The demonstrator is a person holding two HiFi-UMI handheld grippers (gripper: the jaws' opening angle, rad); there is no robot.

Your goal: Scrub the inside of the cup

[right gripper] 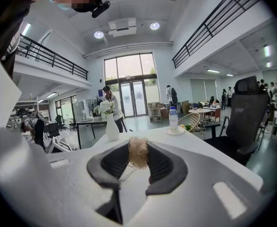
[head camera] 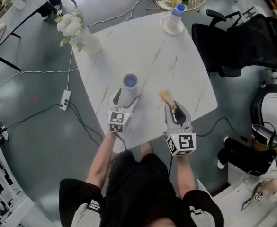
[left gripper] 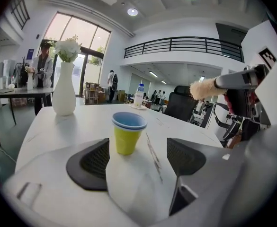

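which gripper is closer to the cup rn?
Left. The left gripper points its open jaws at the yellow cup from close up, not touching. The right gripper, shut on a brush, sits farther off to the cup's right.

One of each, on one table (head camera: 152, 51).
One cup (head camera: 130, 82) at seven o'clock, one brush (head camera: 166, 97) at five, one vase (head camera: 90, 42) at ten, one bottle (head camera: 176, 12) at one, one chair (head camera: 245, 44) beyond three.

On the table (head camera: 176, 70), cup (head camera: 130, 82) stands before vase (head camera: 90, 44) and bottle (head camera: 176, 14).
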